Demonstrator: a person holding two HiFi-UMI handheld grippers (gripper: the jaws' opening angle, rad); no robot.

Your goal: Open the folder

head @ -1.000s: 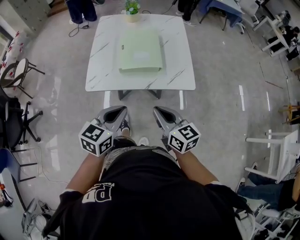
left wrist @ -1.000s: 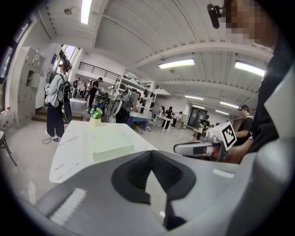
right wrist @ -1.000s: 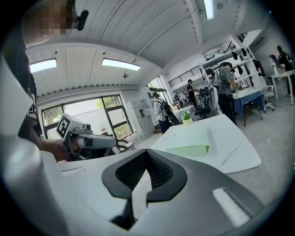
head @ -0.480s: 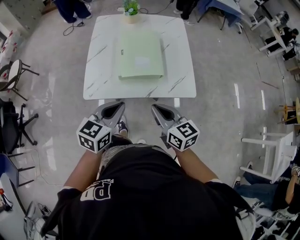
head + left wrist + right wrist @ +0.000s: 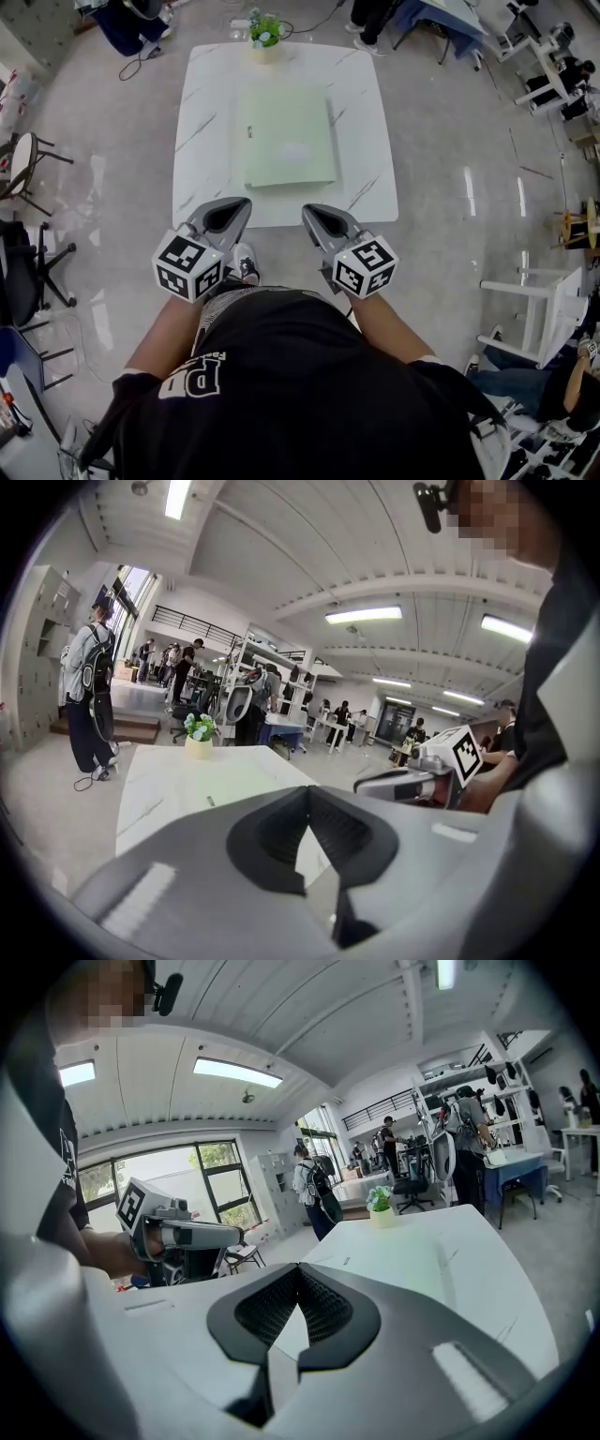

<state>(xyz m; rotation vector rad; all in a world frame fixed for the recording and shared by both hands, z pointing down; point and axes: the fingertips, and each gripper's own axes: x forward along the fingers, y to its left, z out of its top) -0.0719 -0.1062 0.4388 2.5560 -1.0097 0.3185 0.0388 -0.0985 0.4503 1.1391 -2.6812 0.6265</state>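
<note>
One potted plant [image 5: 265, 30] sits beyond the folder [image 5: 287, 136].

Right gripper [image 5: 298, 1266]: jaws together, tips meeting, nothing between them. Beyond the tips is a white marble table [image 5: 492, 1283] with a pale green folder [image 5: 394, 1262] lying flat and closed on it. A small potted plant [image 5: 380, 1202] stands at the table's far end. The left gripper [image 5: 232, 1234] is at frame left, held level, marker cube at its rear. A person with a backpack [image 5: 314, 1190] stands beyond the table.
</note>
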